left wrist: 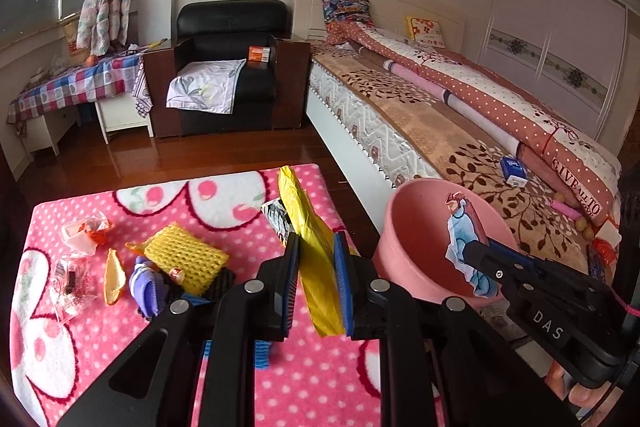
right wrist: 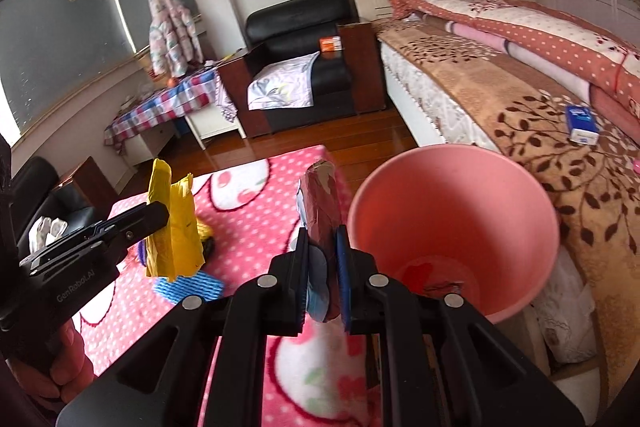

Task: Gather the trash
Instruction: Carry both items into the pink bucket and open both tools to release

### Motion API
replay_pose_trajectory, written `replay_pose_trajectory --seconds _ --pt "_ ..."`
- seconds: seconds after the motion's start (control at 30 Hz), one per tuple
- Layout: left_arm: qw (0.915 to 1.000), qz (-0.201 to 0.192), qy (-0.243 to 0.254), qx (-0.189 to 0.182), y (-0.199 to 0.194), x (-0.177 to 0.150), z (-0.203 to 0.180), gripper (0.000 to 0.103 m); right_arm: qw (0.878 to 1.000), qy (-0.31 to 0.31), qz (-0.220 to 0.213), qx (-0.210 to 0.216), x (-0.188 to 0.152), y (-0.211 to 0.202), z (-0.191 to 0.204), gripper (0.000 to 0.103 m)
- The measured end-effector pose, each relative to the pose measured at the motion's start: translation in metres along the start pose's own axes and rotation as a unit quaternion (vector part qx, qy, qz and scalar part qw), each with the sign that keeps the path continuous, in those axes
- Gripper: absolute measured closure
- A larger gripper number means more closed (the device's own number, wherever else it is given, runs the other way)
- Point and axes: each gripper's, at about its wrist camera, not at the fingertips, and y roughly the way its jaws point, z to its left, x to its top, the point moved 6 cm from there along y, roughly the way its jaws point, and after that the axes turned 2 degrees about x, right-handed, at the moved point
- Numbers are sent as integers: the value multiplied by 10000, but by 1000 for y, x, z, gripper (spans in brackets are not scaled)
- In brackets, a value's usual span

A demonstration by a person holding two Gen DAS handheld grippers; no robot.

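Fingers (right wrist: 343, 259) pinch wrapper (right wrist: 322, 203), print seemingly unreadable.

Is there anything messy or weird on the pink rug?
Yes. Trash lies scattered on the pink rug: a yellow foam net, an orange peel and crumpled clear wrappers. It belongs in the pink bin, not on the floor.

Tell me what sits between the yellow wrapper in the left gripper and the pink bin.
In the right wrist view, the right gripper, shut on a dark red wrapper, sits between the yellow wrapper and the pink bin.
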Motion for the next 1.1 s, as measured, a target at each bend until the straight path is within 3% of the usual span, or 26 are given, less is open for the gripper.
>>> replay_pose_trajectory --seconds 0.57,1.1 --pt "9964 96 552 -636 33 8 -80 86 9978 403 55 -527 -3 2 -60 90" --pt "9895 322 837 -1137 65 2 -120 86 9946 648 197 -785 -5 14 -93 90"
